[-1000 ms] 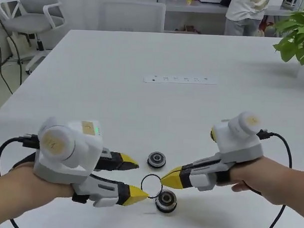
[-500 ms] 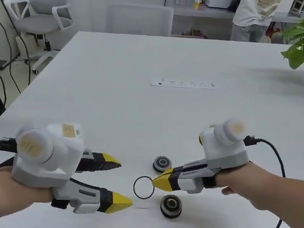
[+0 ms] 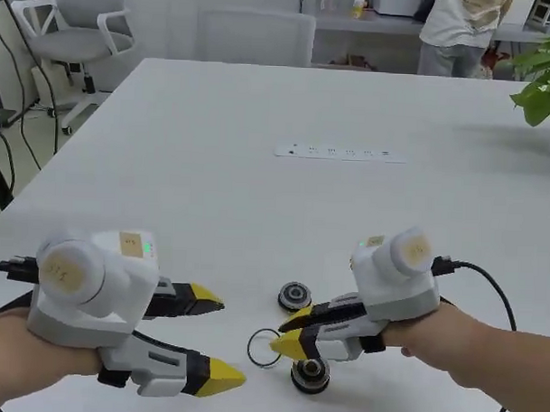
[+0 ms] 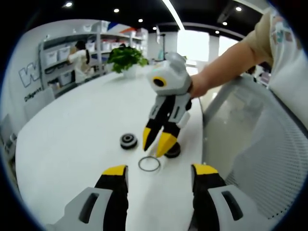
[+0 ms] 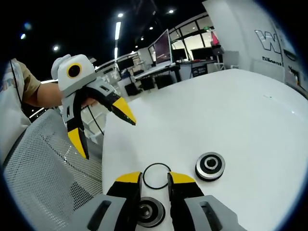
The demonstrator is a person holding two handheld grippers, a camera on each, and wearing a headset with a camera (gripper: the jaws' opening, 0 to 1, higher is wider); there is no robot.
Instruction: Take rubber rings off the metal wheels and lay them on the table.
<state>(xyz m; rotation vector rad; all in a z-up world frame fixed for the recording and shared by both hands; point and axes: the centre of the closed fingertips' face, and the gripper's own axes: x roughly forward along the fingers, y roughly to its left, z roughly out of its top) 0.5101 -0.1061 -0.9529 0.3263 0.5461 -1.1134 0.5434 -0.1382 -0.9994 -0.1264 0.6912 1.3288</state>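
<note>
Table (image 3: 257, 196): white, carrying two metal wheels and one loose rubber ring near its front edge.
Rubber ring (image 3: 248, 348): thin, black, lying flat on the table, off both wheels, just at 9 o'clock of the right tips in the head view.
Near wheel (image 3: 310, 374): flat on the table at 4 o'clock of the ring, partly under the right hand-held gripper; seen between that gripper's jaws in the right gripper view.
Far wheel (image 3: 294, 295): flat on the table at 1 o'clock of the ring, apart from it and from the near wheel.
Right hand-held gripper (image 3: 285, 336): held low over the near wheel, yellow tips a narrow gap apart, pointing toward 9 o'clock; contact with the wheel not clear.
Left hand-held gripper (image 3: 227, 338): at 8 o'clock of the ring, jaws spread wide, gripping nothing, tips aimed toward the ring and short of it.
Power strip (image 3: 340, 154): white, at 12 o'clock of the wheels, well apart from them.
Plant (image 3: 546, 89): green leaves at the table's far right edge.
</note>
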